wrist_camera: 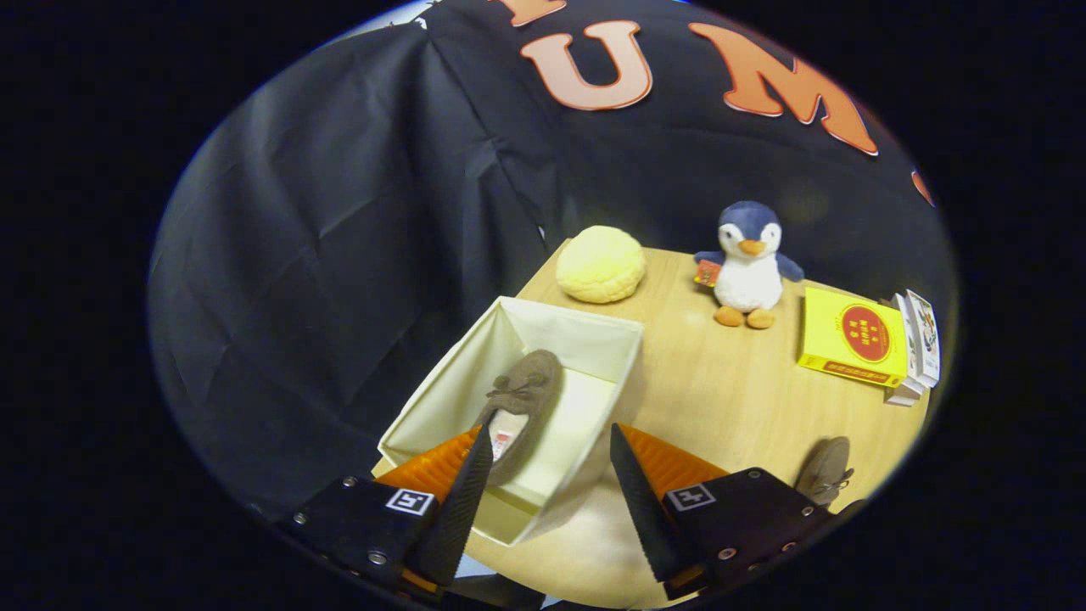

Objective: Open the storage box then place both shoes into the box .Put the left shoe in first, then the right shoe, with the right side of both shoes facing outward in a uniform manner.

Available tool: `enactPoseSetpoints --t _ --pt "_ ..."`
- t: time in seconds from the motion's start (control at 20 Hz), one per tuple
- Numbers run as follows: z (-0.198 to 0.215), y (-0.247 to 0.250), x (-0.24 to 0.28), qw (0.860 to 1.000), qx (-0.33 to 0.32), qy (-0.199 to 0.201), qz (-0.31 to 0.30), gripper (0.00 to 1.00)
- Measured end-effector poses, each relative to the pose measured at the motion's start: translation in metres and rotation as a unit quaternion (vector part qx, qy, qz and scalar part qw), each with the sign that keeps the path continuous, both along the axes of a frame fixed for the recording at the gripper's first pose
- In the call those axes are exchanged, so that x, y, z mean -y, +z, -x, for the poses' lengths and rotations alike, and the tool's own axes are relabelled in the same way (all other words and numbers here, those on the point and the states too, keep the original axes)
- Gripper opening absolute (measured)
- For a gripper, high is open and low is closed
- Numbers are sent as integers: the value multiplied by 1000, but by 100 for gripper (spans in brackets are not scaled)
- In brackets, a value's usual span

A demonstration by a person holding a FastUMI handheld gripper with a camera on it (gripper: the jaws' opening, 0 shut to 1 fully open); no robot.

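The hand-held gripper (pixel 547 445) hangs above the near end of the storage box (pixel 441 386), its two fingers spread wide with nothing between them. The serrated inner face of each finger is visible.

Item count:
- One storage box: rectangular, cream fabric walls, open at the top. It sits on the tabletop (pixel 704 390) directly ahead of and below the fingers, at the tabletop's left edge.
- Two shoes: soft brown moccasin type, suede-like texture, each with a small bow on the front. One shoe (pixel 522 407) lies inside the box, just ahead of the left finger, its pale insole exposed. The other shoe (pixel 825 469) lies on the tabletop outside the box, just beyond the right finger's mount.
- One round yellow plush cushion (pixel 601 264), domed with a cross-hatched surface, beyond the far end of the box.
- One plush penguin (pixel 748 265), blue and white with orange beak and feet, upright, far ahead and right.
- One flat yellow carton (pixel 853 337) with a red round mark, right of the penguin.
- Small white cartons (pixel 918 344) stand touching the yellow carton's far side; their count cannot be told.

The tabletop is light wood grain, smooth.
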State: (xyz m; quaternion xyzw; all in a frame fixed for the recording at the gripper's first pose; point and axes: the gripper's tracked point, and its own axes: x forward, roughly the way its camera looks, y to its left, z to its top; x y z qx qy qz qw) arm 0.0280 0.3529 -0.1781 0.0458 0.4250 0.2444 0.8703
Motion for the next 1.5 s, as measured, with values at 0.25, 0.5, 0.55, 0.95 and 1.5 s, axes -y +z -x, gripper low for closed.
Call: enactPoseSetpoints --t 0.25,0.5,0.55,0.95,1.5 --pt "9 3 100 997 45 -51 39 95" --pt "29 -23 175 991 37 -105 72 96" --pt "32 -29 188 990 35 -114 78 96" --pt "59 -84 272 980 20 -168 101 97" --pt "63 -165 331 980 -16 -166 110 84"
